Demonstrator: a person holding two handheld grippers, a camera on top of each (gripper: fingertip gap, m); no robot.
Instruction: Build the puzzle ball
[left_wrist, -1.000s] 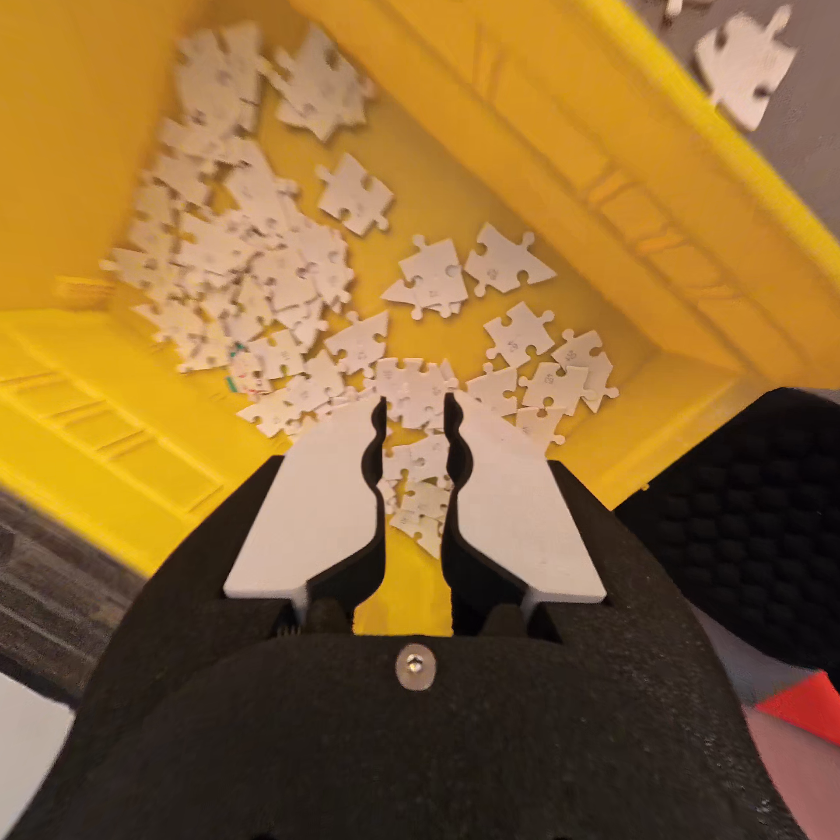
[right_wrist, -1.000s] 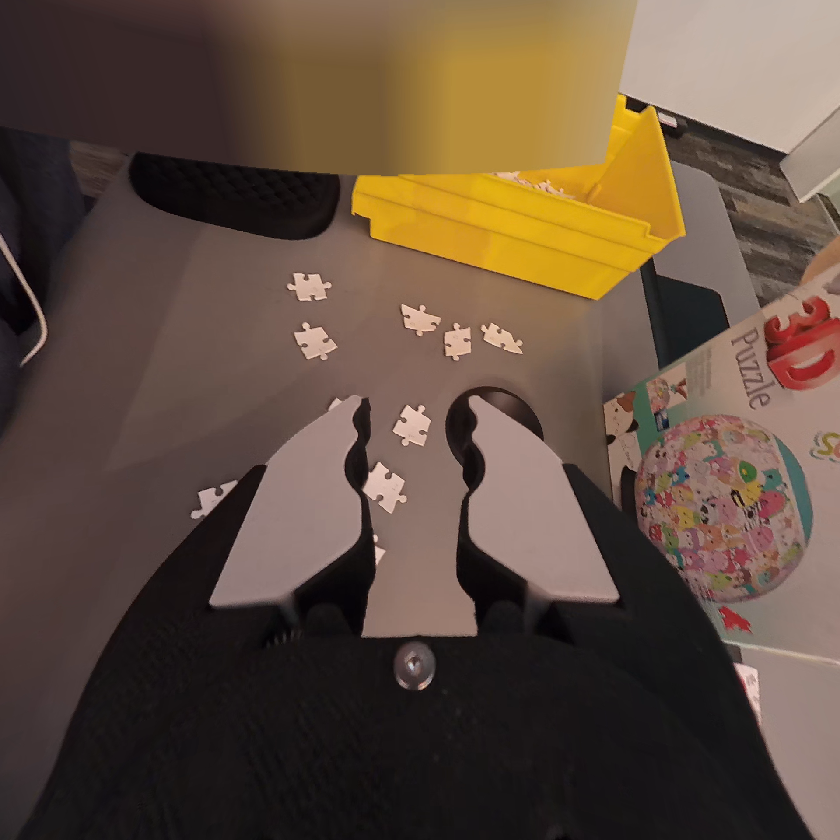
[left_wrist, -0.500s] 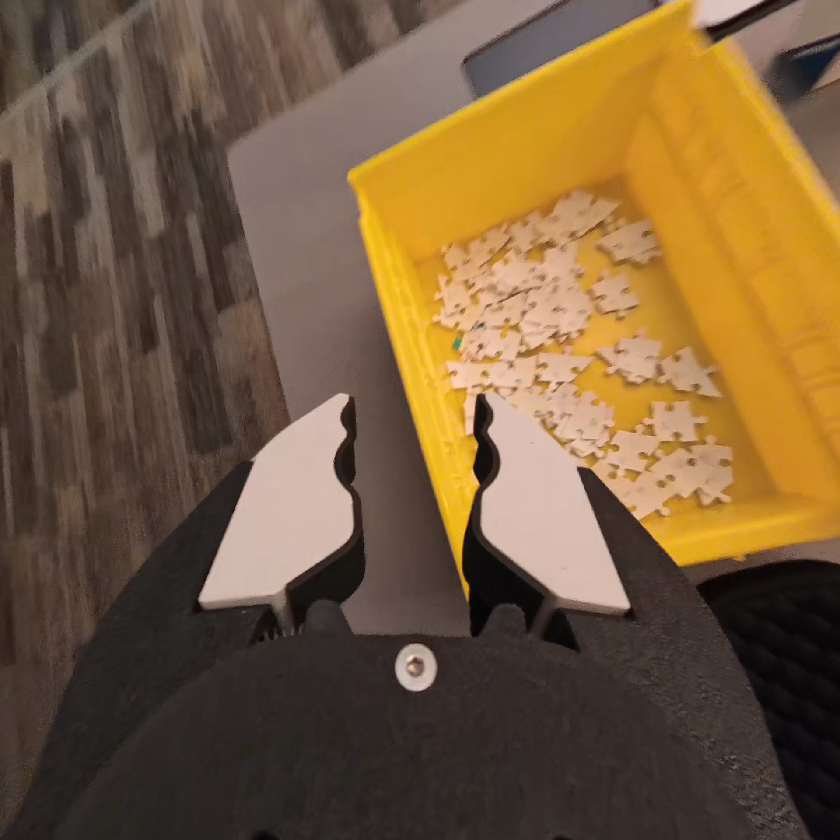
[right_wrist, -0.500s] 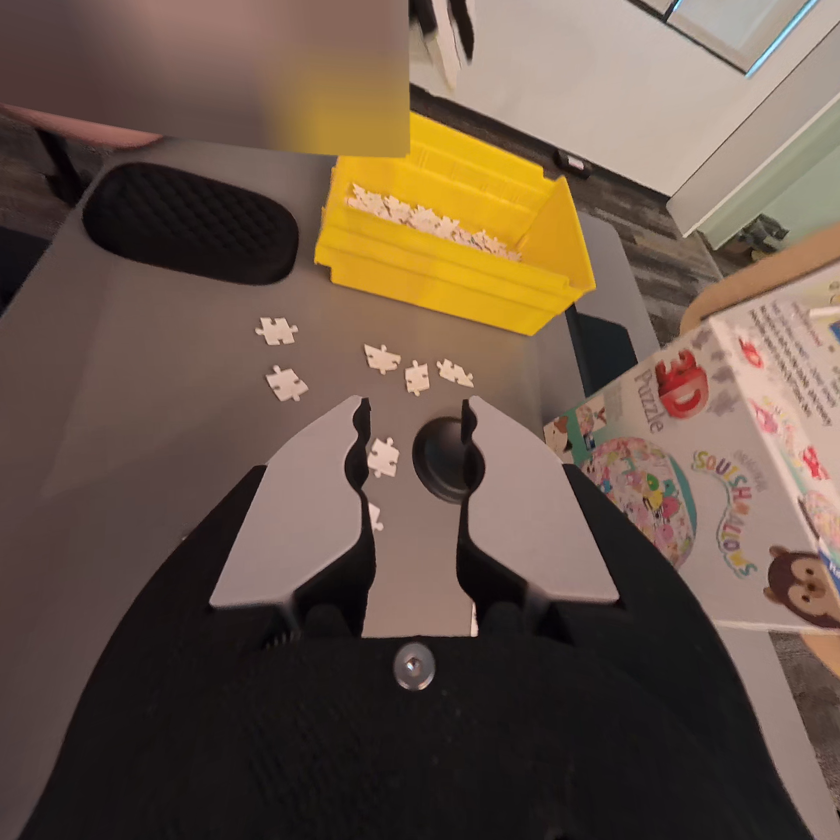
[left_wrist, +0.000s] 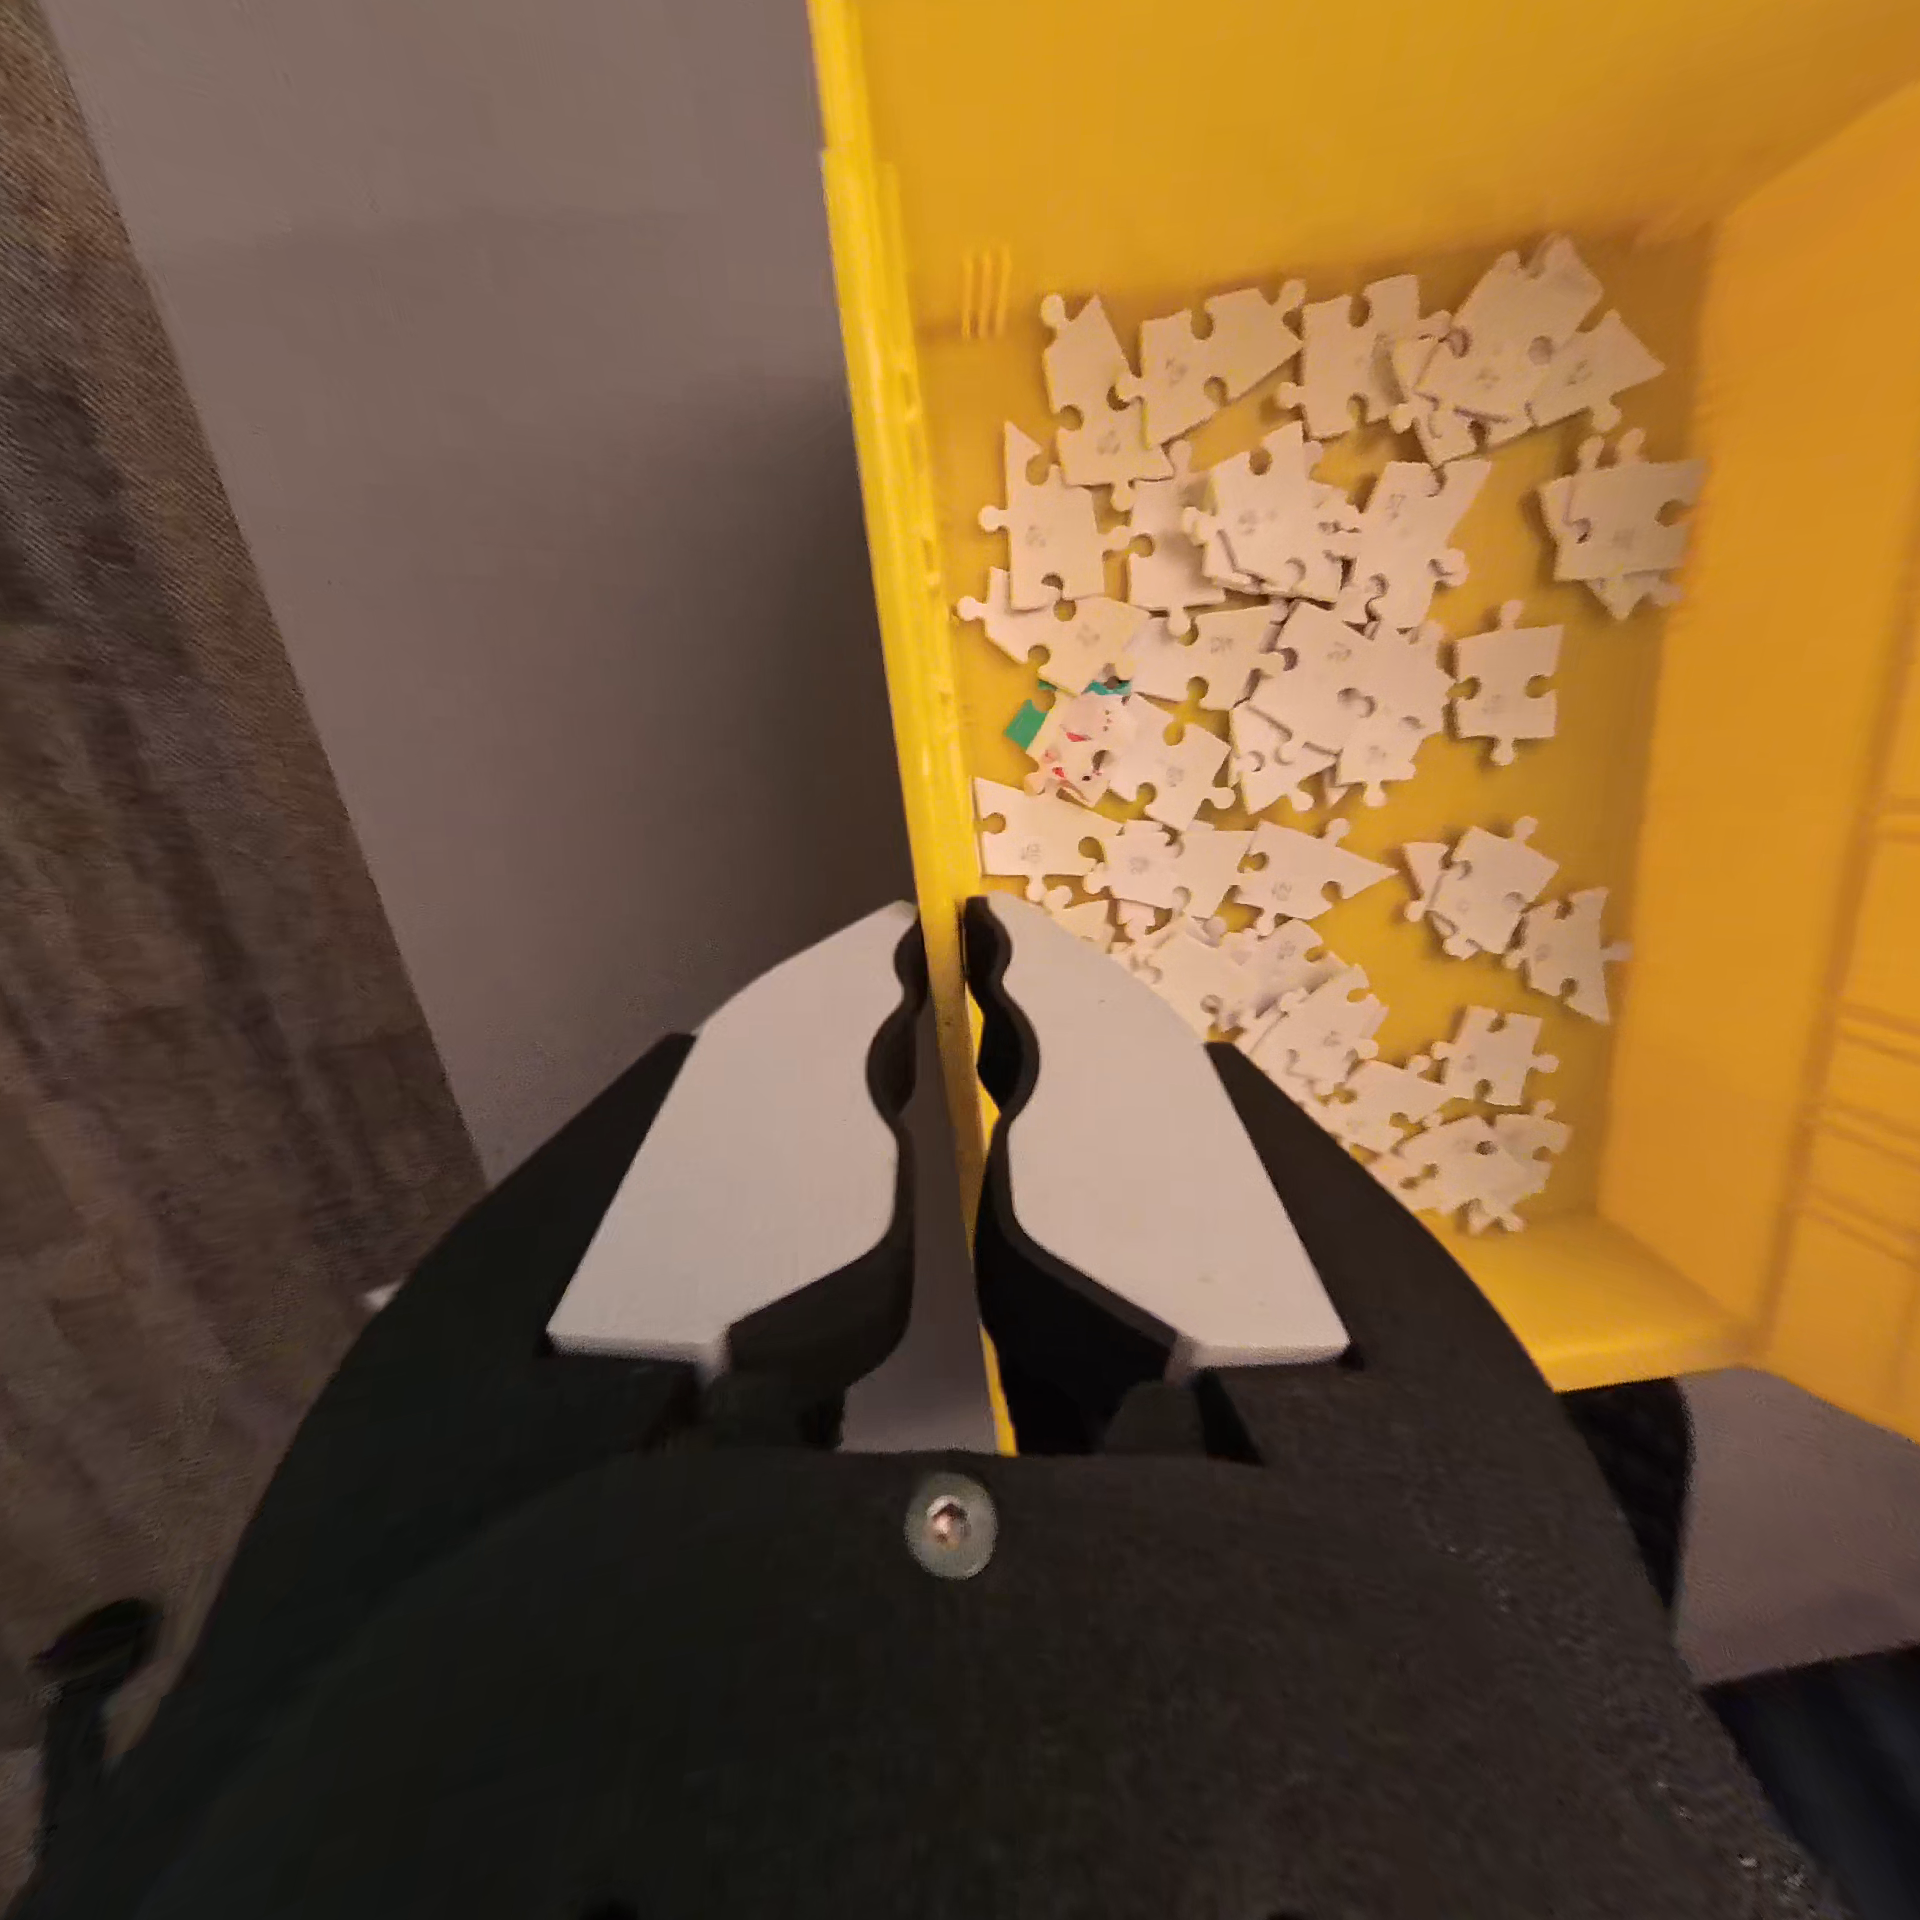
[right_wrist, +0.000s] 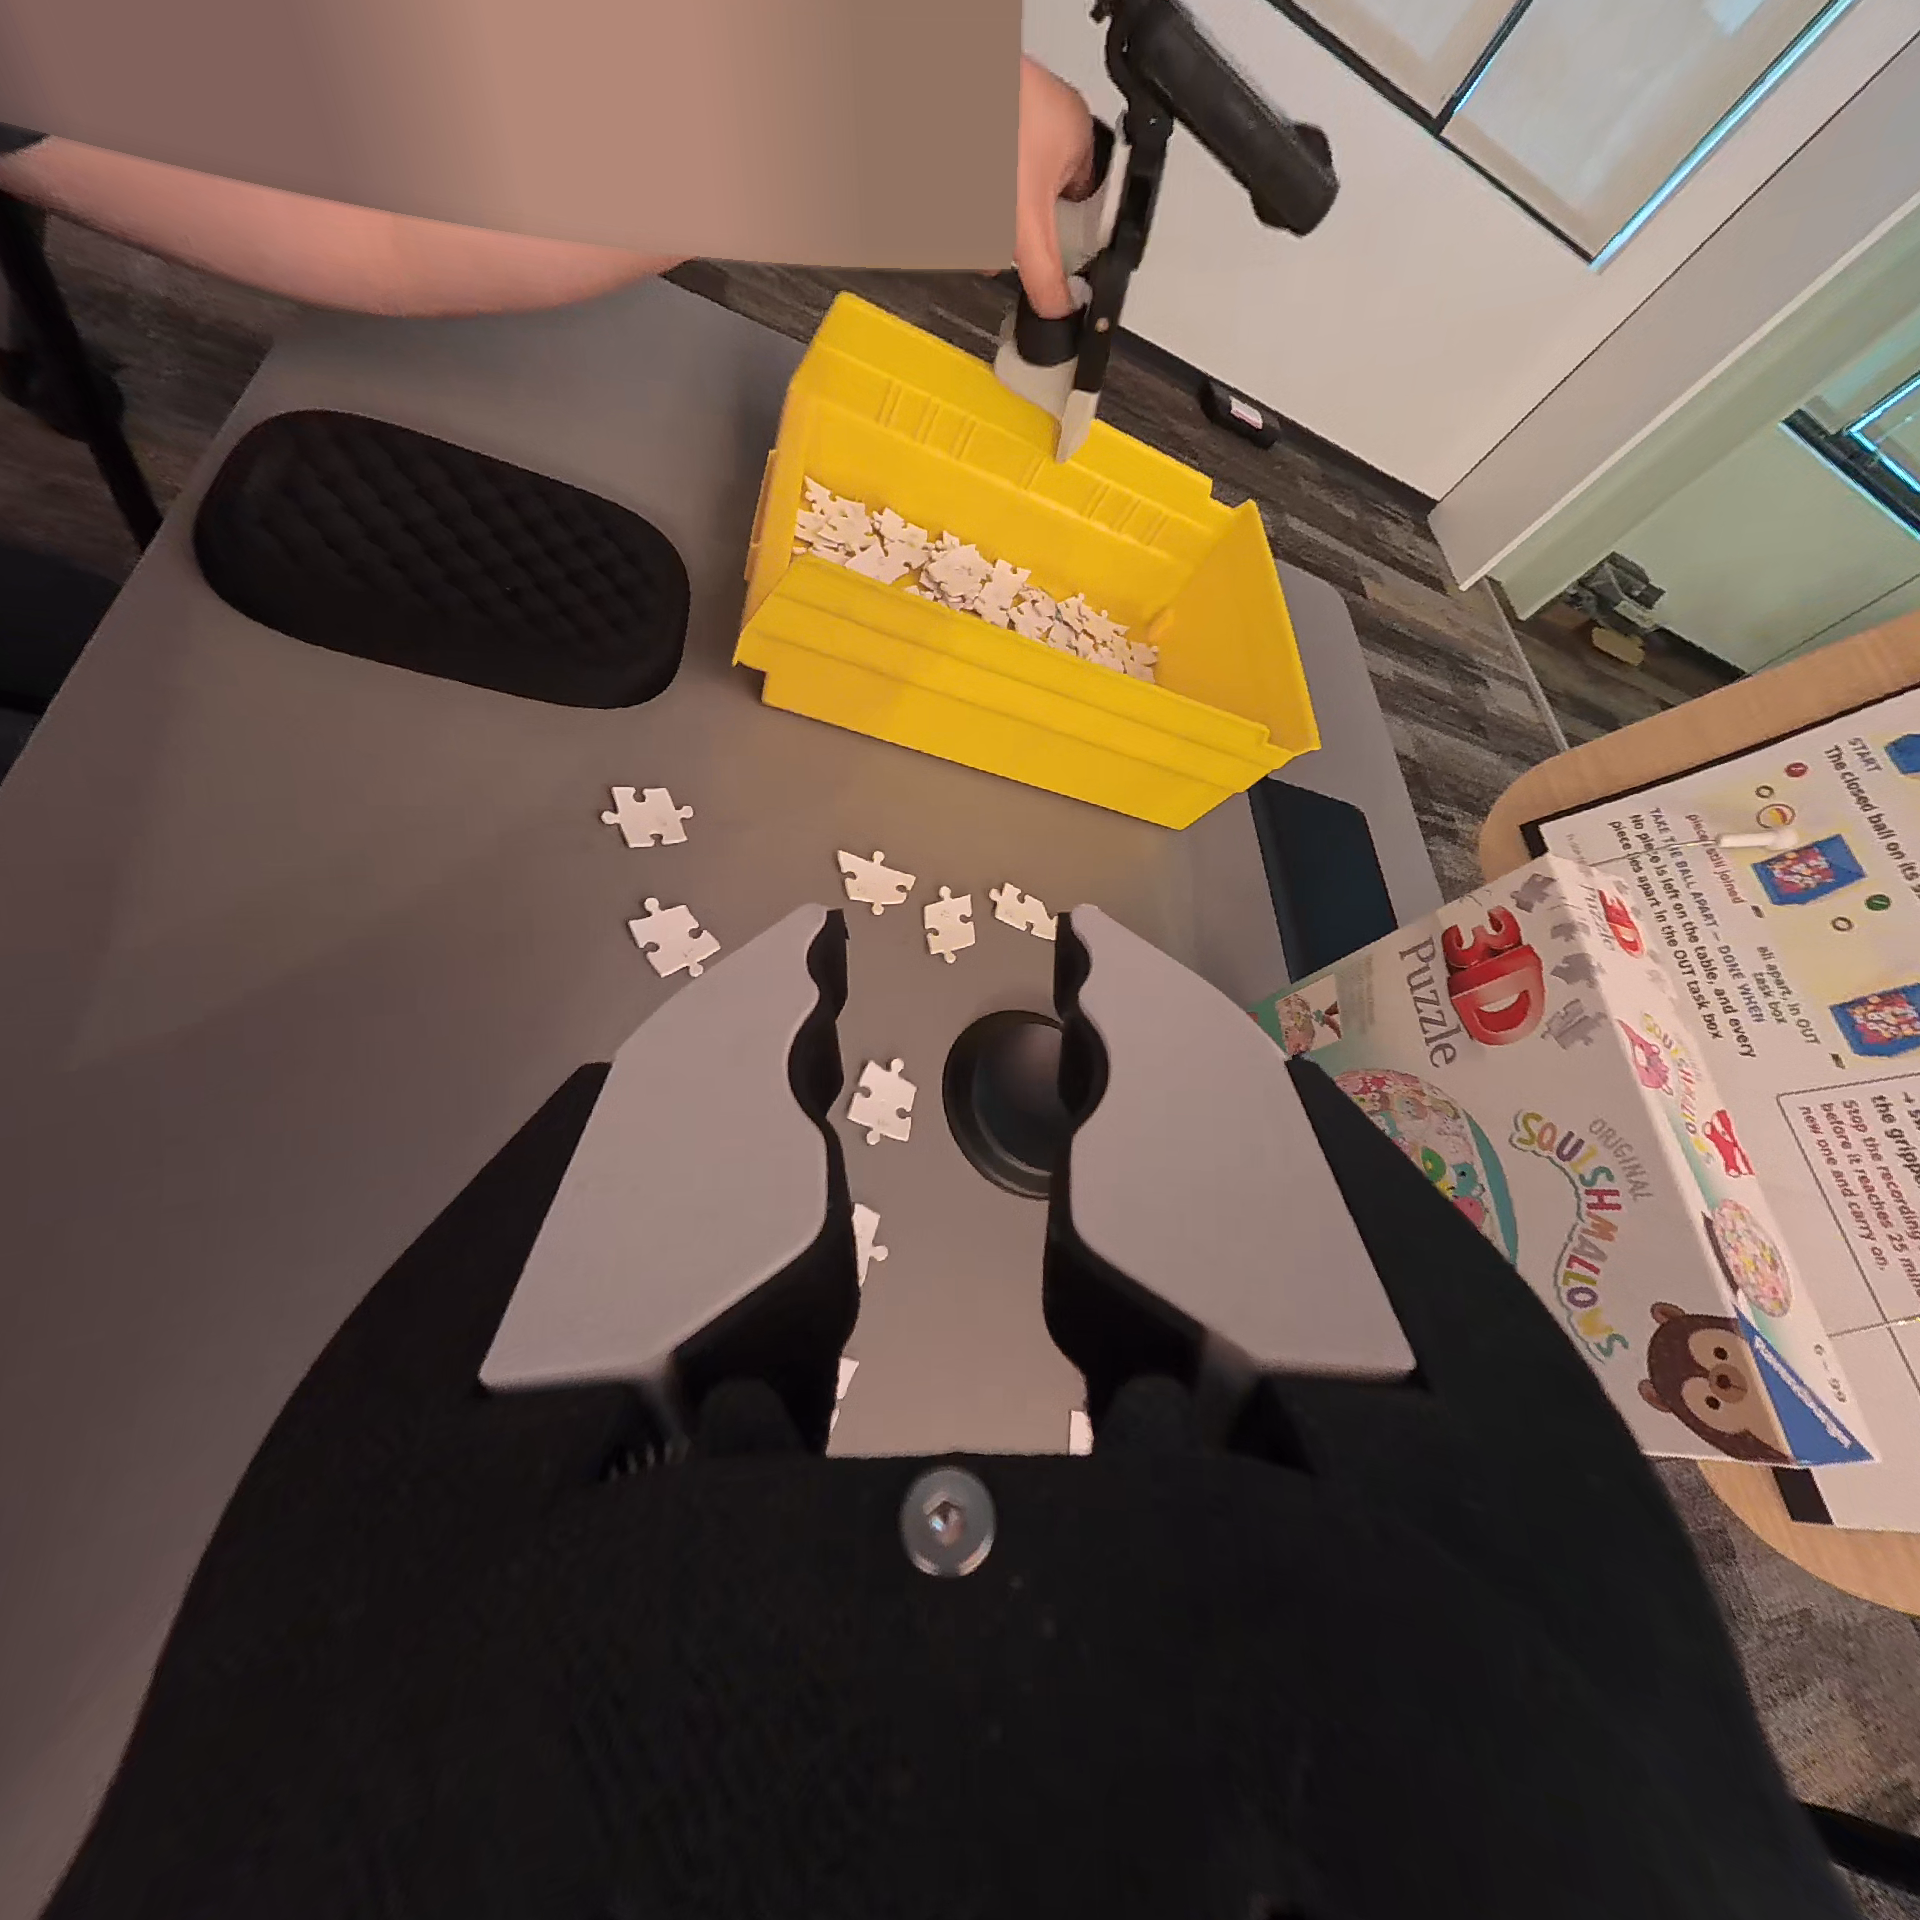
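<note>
Where gaping before, left tongs (left_wrist: 941, 930) pinch bin wall (left_wrist: 902, 499)

The thin side wall of a yellow plastic bin (left_wrist: 894, 582) is pinched between the grey fingertips of the left gripper (left_wrist: 943, 925). Inside the bin, a heap of white puzzle pieces (left_wrist: 1288, 665) is seen face down; one piece (left_wrist: 1075, 732) shows colour. Grey tabletop (left_wrist: 520, 416) lies beside the bin.

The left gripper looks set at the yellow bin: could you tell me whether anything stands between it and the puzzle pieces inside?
Yes: the yellow bin's side wall sits between the left gripper's fingers, and the puzzle pieces lie beyond it on the bin floor.
</note>
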